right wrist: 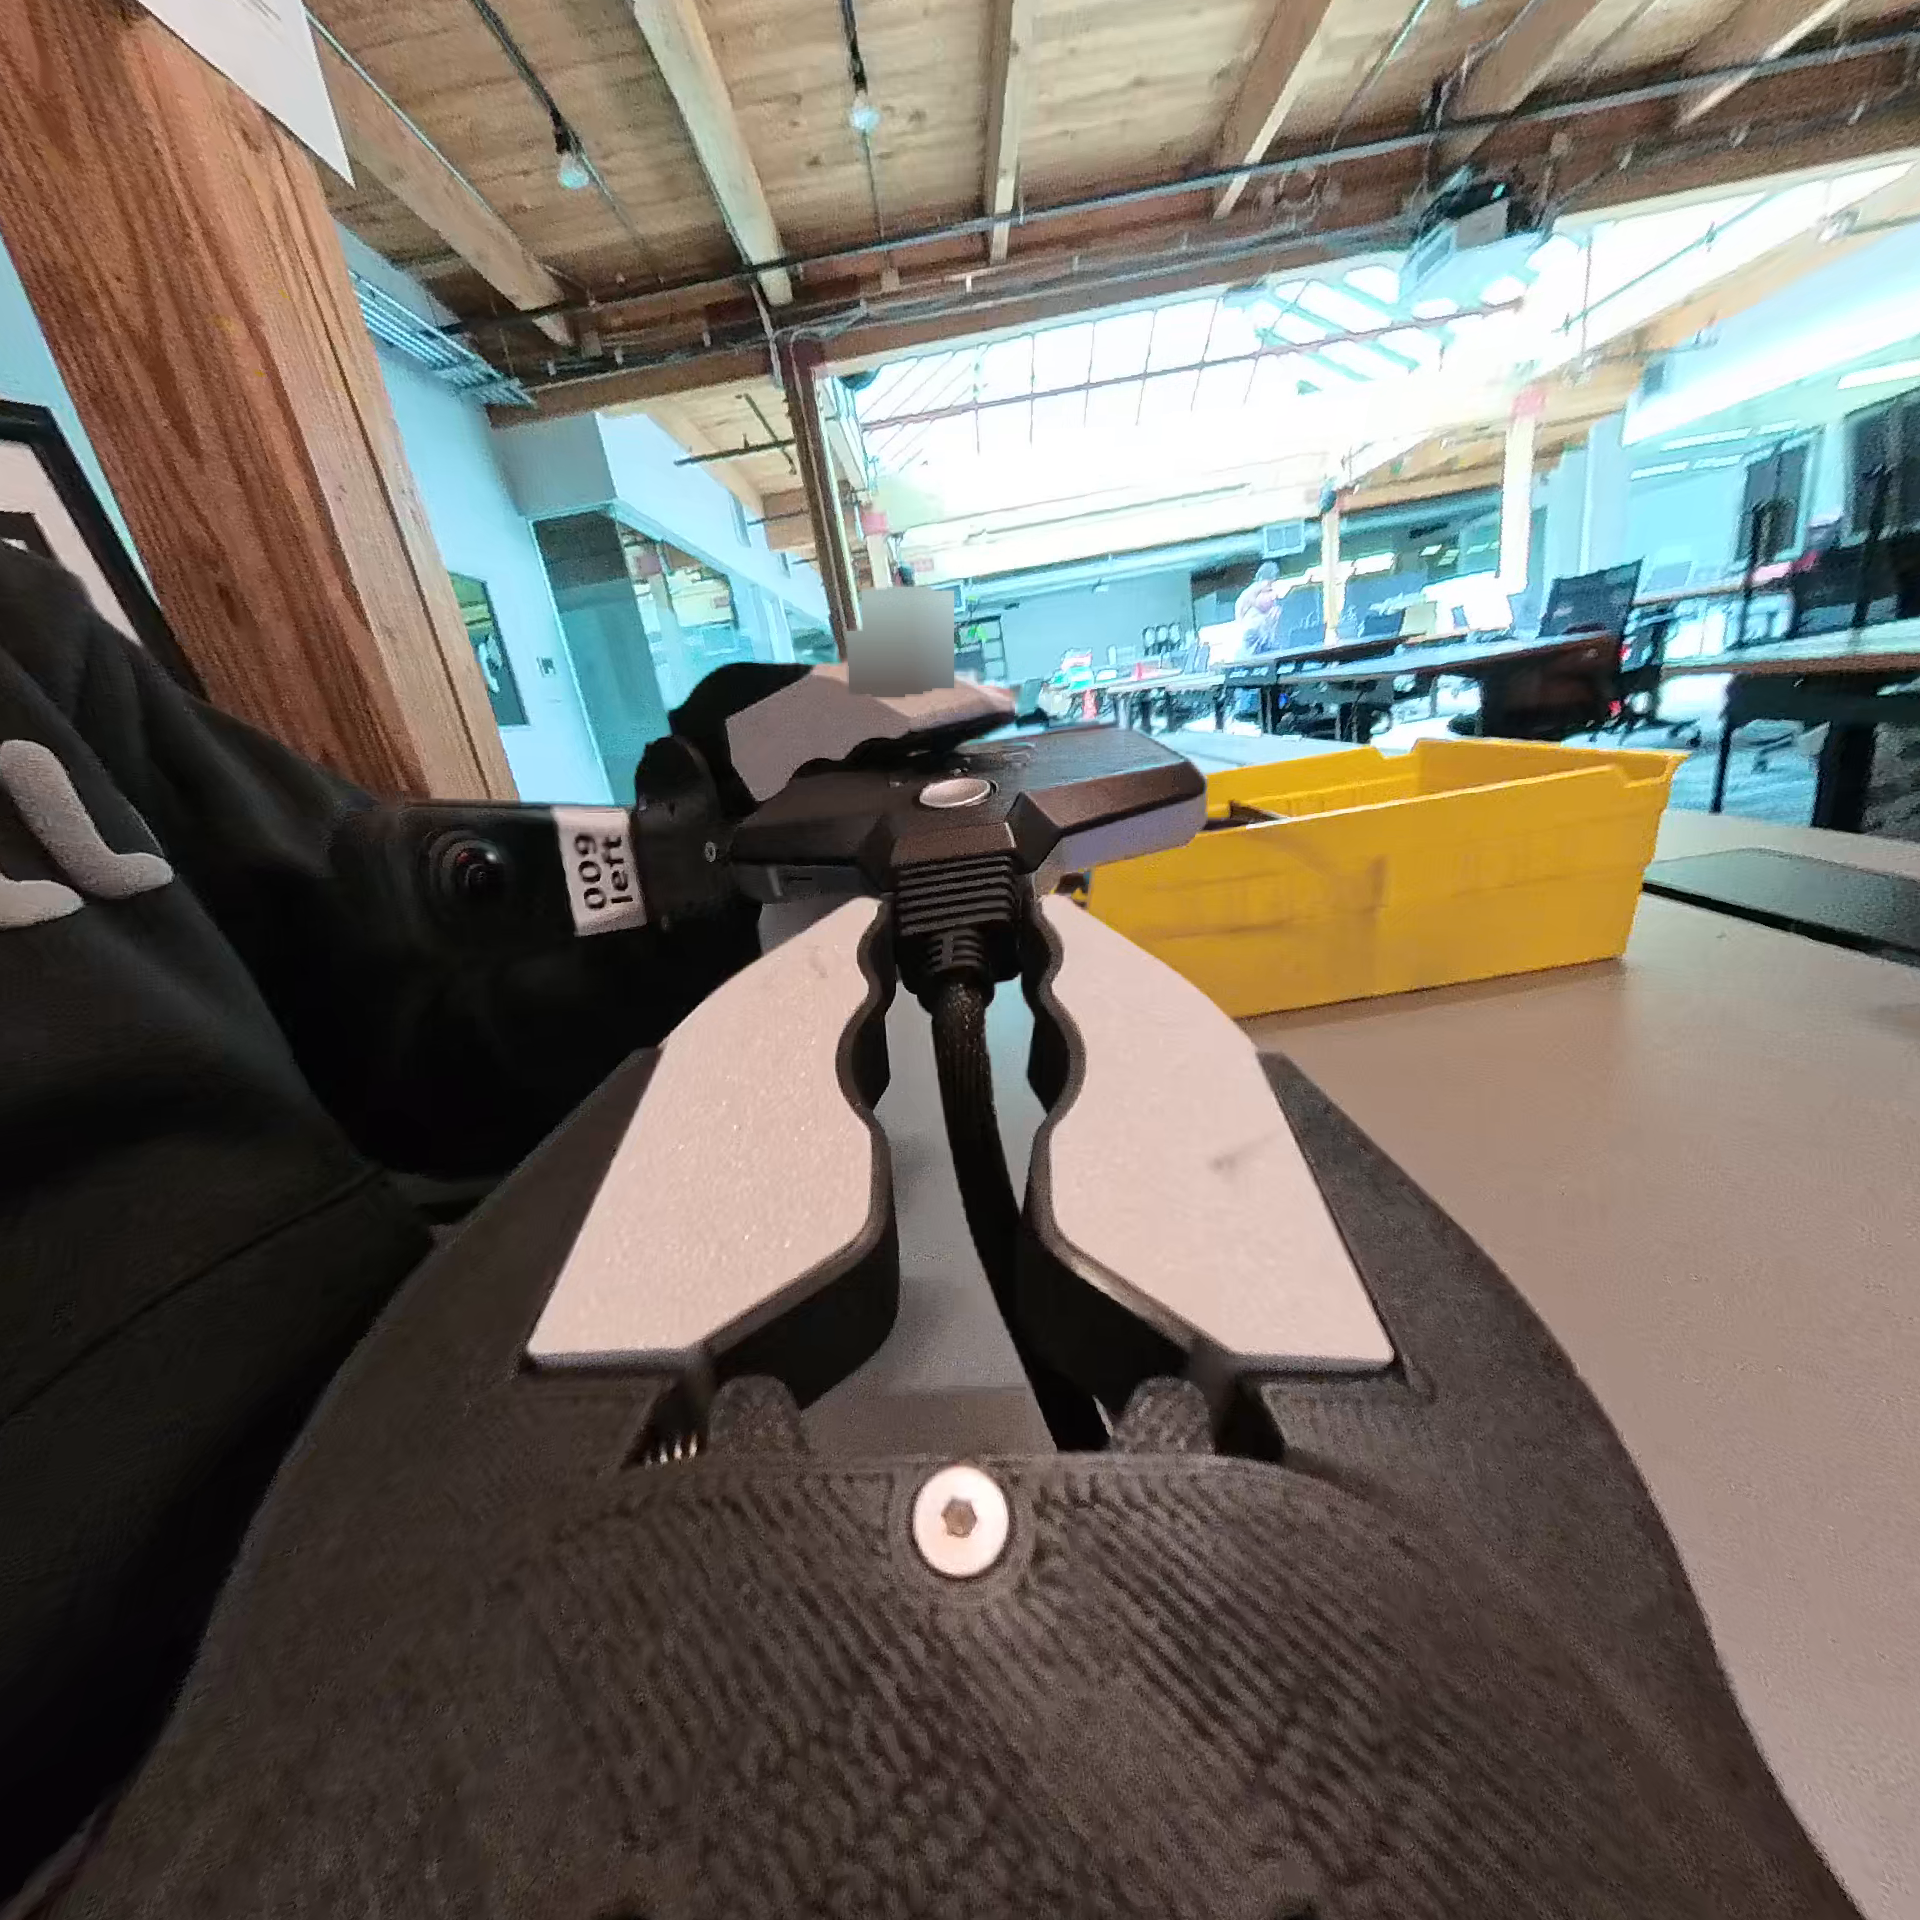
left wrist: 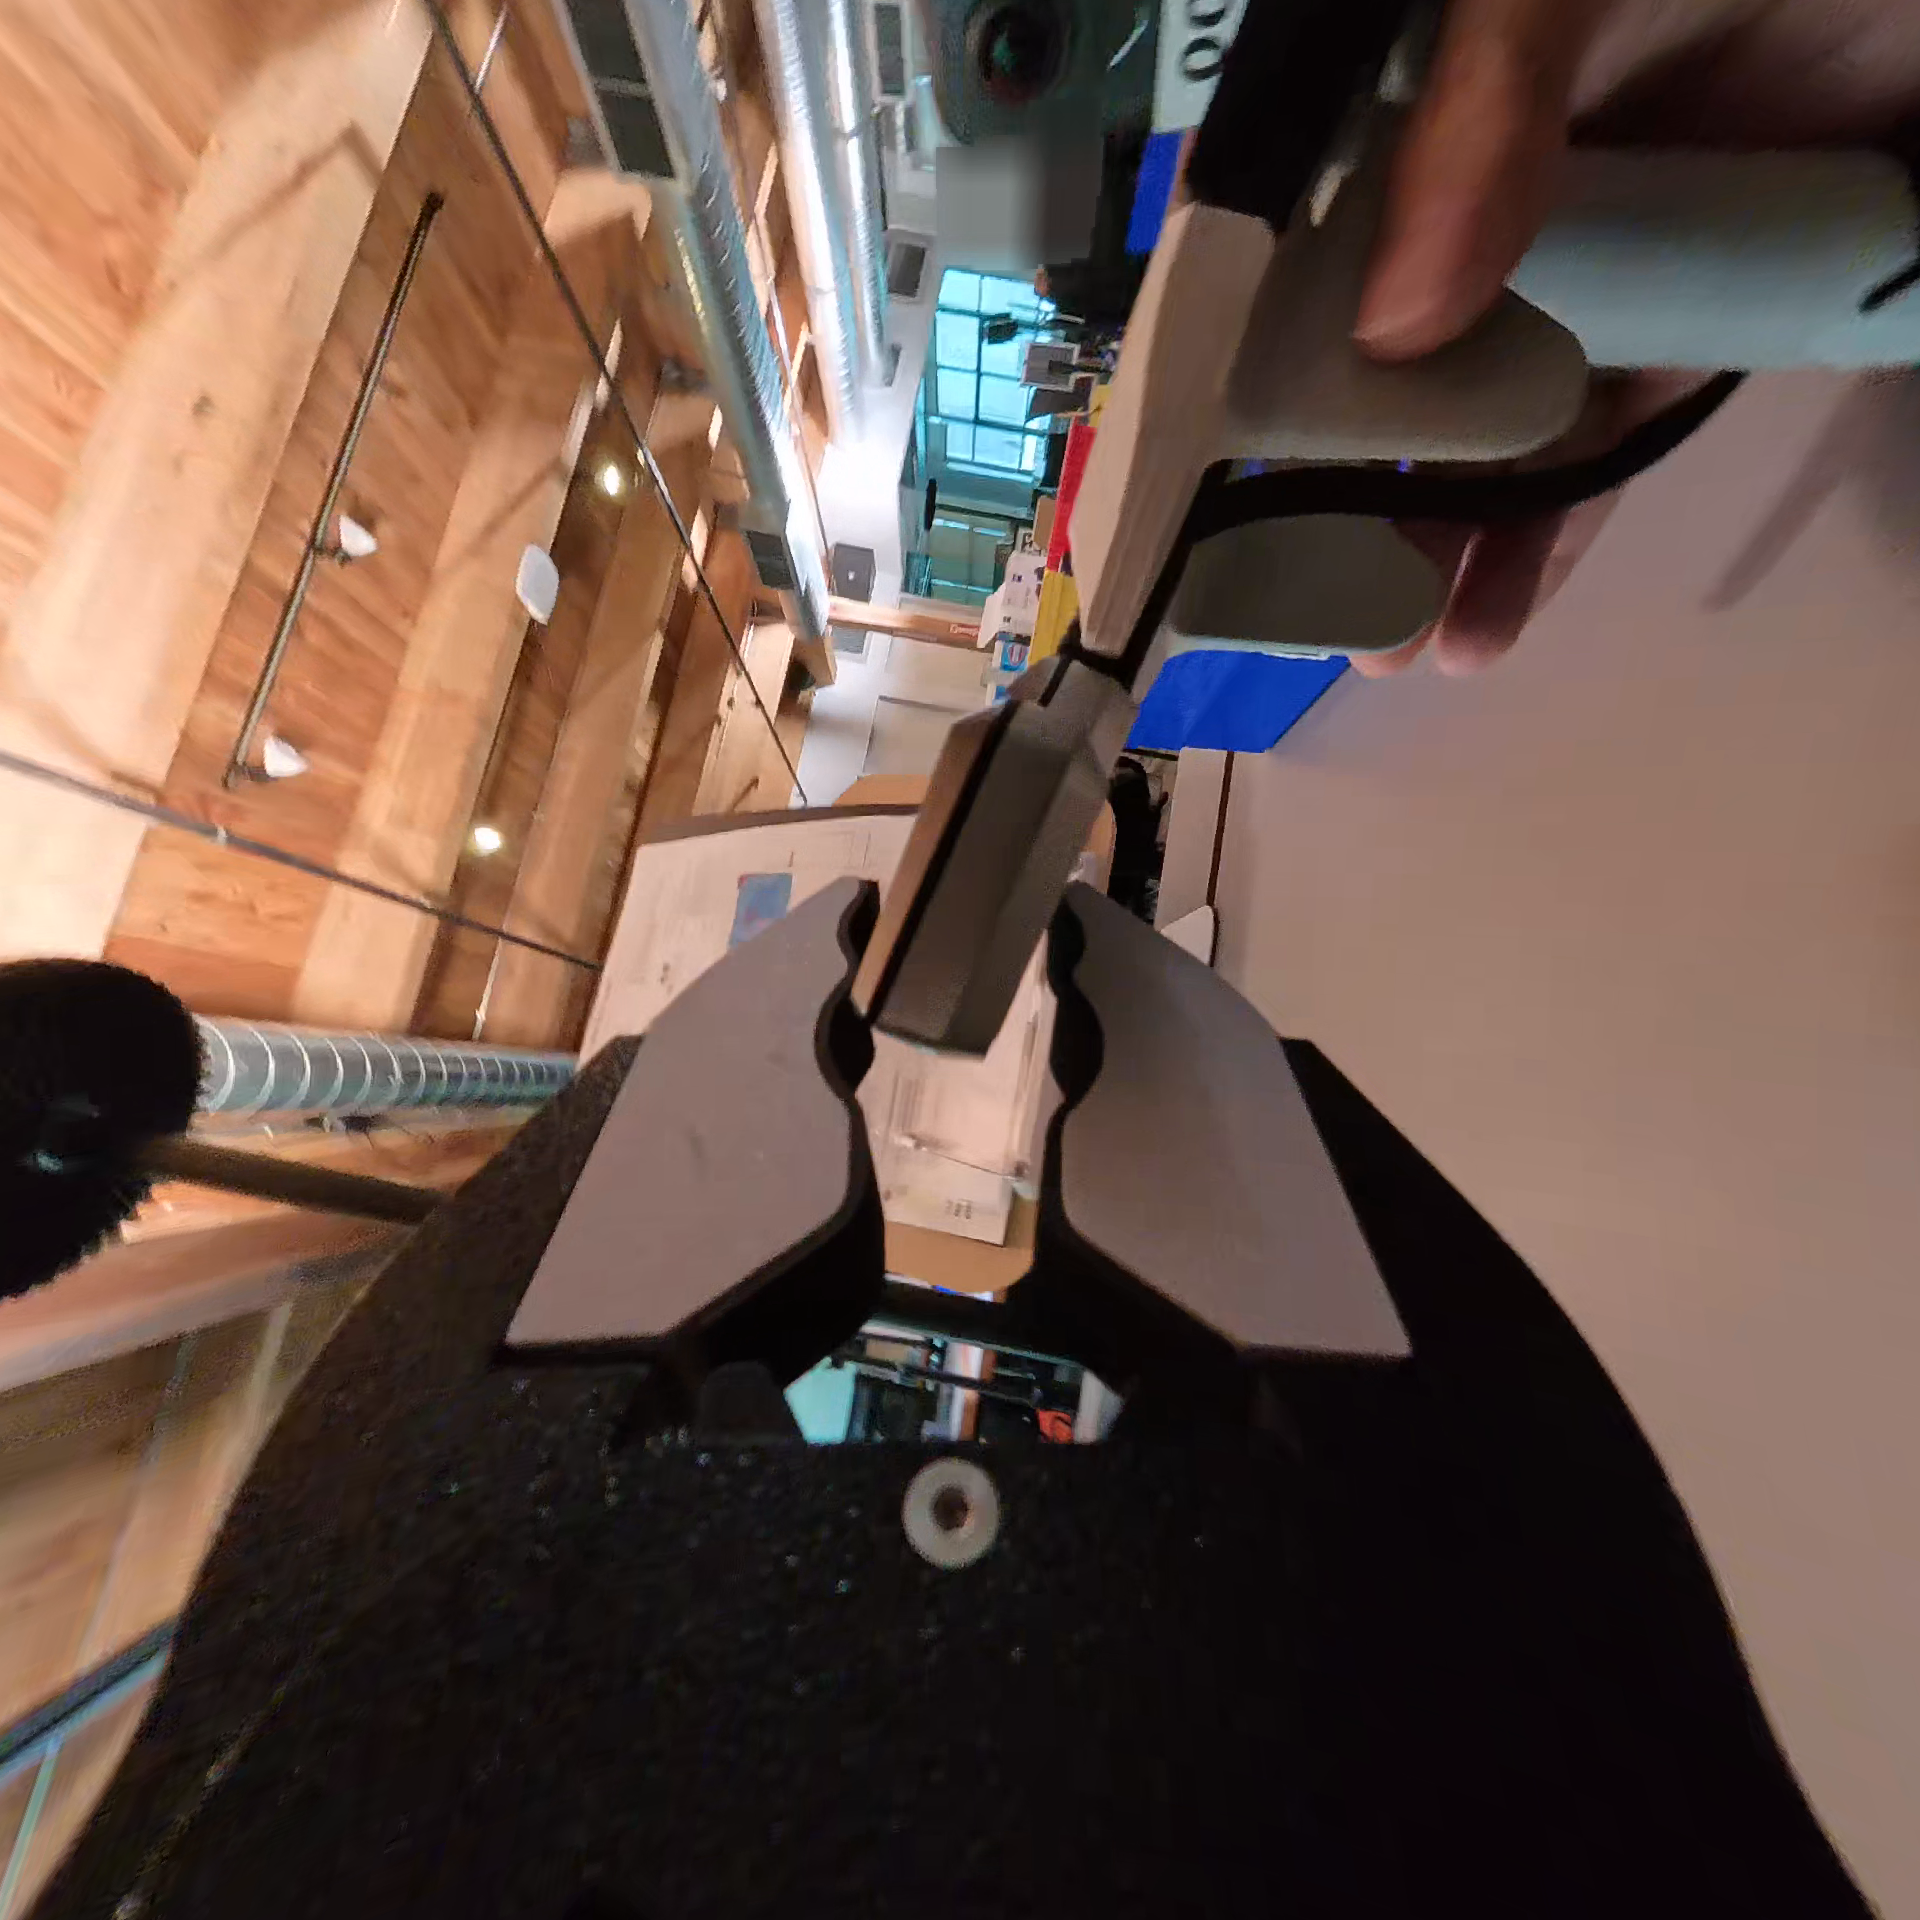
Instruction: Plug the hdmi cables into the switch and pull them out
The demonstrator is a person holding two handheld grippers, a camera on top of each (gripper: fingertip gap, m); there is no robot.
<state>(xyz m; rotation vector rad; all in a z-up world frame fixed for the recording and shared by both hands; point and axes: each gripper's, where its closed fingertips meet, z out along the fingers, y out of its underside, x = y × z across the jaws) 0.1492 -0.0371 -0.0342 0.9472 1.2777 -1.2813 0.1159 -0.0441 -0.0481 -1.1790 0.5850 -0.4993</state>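
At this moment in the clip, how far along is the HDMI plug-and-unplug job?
Done: the left tongs hold the switch off the table. In hand: the right tongs clamp the HDMI cable's plug, which sits against the switch's edge; whether it is going in or coming out, I cannot tell. Left: unclear. No other cable shows.

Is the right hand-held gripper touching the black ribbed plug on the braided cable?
Touching. The right wrist view shows the right hand-held gripper pinching the black ribbed plug, a fingertip on each side.
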